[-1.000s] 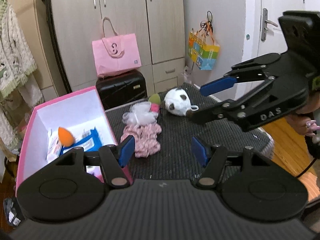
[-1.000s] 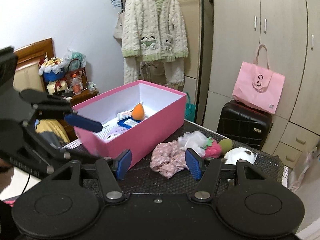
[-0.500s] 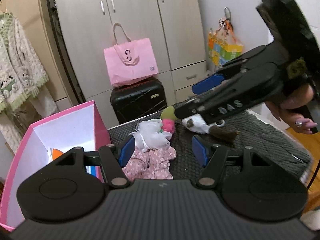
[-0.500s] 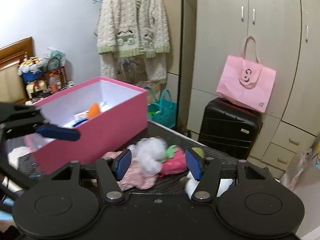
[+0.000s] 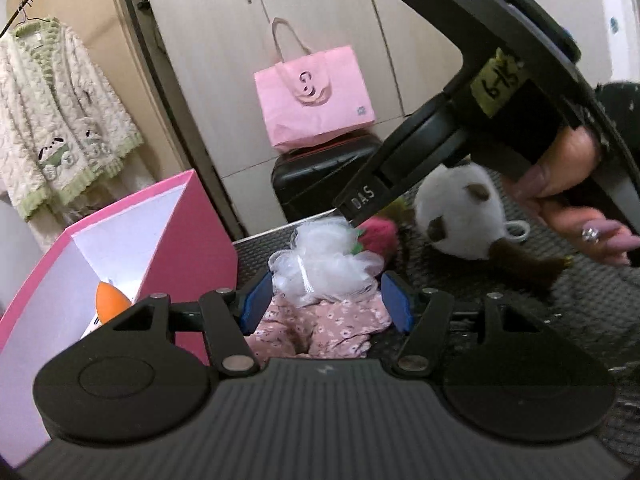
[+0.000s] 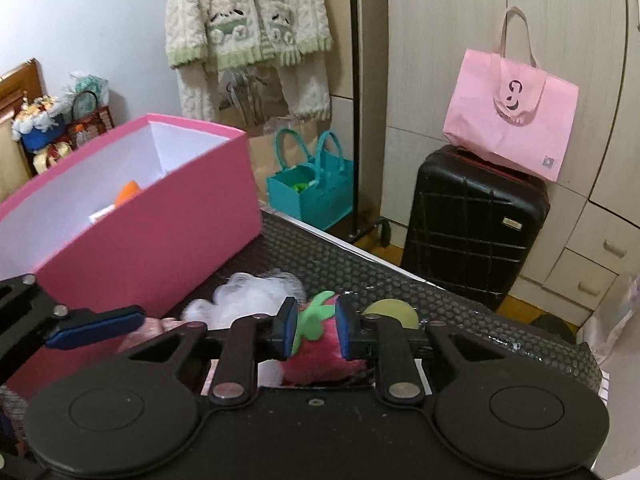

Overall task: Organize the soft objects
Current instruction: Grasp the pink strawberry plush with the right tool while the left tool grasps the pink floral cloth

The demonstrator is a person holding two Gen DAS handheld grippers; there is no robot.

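Pink and fuzzy, the strawberry toy (image 6: pixel 320 354) sits on the counter (image 6: pixel 460 316) between the pads of my right gripper (image 6: pixel 316 330), whose jaws have just been closing and now squeeze it. My left gripper (image 5: pixel 326 300) is half open around the white mesh puff (image 5: pixel 324 268), which lies on the flowered cloth (image 5: pixel 320 330); it grips nothing. If I lift fast, I think the soft toy could slip out, because it squashes. My two grippers are very near each other and could bump. The pink box (image 6: pixel 160 224) stands just beside the pile, so there is little room on that side. The panda plush (image 5: pixel 460 220) lies near too.
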